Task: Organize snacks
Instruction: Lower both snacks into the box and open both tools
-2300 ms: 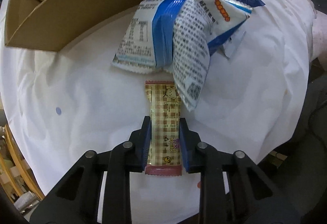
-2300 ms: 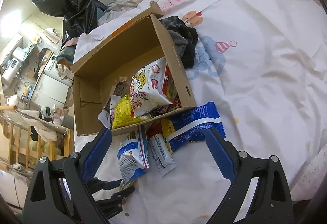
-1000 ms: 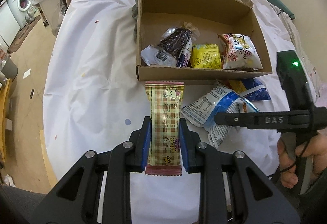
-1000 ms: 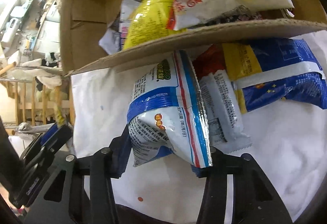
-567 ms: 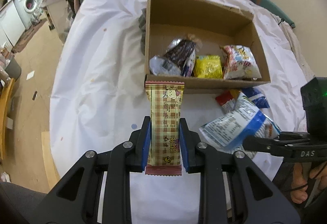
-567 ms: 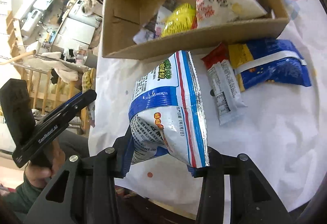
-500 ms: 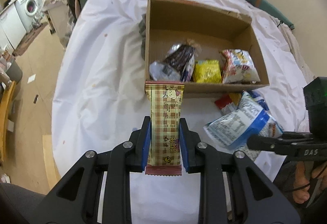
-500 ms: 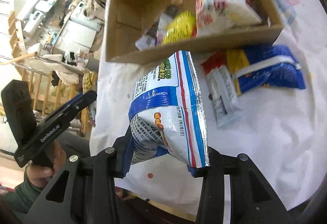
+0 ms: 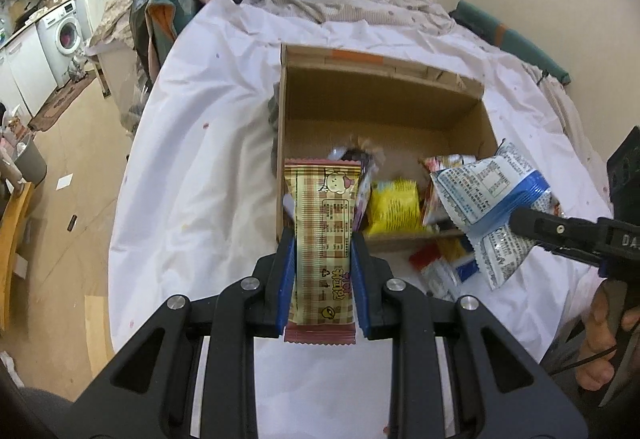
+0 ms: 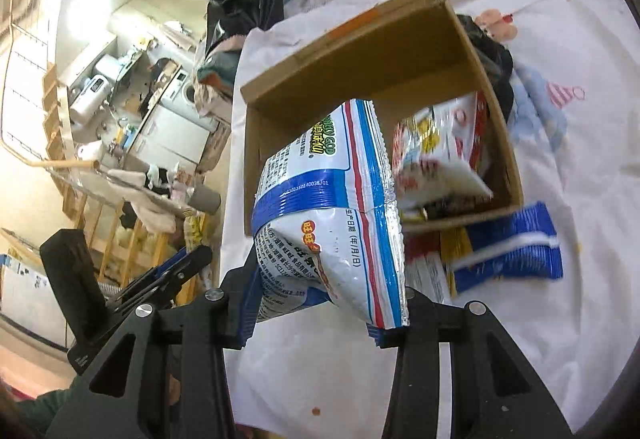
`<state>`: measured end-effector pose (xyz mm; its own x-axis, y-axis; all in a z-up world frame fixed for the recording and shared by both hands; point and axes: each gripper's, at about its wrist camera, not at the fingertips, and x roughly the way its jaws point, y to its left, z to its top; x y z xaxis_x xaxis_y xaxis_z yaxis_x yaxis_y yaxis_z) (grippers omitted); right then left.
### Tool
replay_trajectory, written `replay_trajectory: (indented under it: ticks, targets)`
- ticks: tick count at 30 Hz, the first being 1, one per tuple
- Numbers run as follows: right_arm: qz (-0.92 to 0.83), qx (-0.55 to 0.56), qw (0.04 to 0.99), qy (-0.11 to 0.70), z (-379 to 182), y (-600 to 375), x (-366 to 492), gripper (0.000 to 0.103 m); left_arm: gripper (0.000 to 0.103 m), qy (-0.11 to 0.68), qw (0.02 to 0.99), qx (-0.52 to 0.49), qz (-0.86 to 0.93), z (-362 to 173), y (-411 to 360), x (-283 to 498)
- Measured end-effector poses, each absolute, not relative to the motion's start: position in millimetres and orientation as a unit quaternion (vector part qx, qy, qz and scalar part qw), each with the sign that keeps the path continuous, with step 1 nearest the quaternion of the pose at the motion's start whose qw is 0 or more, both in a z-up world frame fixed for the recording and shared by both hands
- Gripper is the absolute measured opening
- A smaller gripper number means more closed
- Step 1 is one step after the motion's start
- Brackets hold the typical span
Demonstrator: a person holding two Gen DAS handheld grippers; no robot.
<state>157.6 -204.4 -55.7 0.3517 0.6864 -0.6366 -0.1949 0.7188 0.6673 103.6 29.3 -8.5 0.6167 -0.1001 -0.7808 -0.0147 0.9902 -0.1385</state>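
— Both hands are loaded. The left gripper has its jaws pinched narrow on the checked snack bar, which stands straight up between them. The right gripper is closed much wider on the blue-and-white bag.

— And the cardboard box?

— Directly ahead of both grippers. The bar's top edge overlaps the box's near-left corner; the bag hangs over its near wall.

— So just let go?

— I'd say carry each one further forward first, past the near wall, over the bare floor at the back. The yellow packet and the others crowd the front. Lower, then release.

— Anything left?

— A blue packet and a red-ended one lie outside, just before the box, below and right of the right gripper.
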Motion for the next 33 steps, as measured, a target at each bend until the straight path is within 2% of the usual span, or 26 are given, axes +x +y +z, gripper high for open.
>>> replay_trajectory:
  ticks: [6, 14, 33]
  targets:
    - [0.271, 0.267, 0.786, 0.487, -55.4, -211.7, 174.5, 0.045, 0.022, 0.432, 0.899, -0.064, -0.026, 1.1, 31.1, 133.6]
    - [0.255, 0.241, 0.794, 0.497, -61.4, -206.8, 199.4, 0.046, 0.022, 0.431, 0.9, -0.057, -0.029, -0.6, 26.7, 168.9]
    - [0.255, 0.229, 0.789, 0.51, -76.4, -188.7, 235.0, 0.049, 0.022, 0.458, 0.886, -0.059, -0.047, -37.7, 19.9, 206.6]
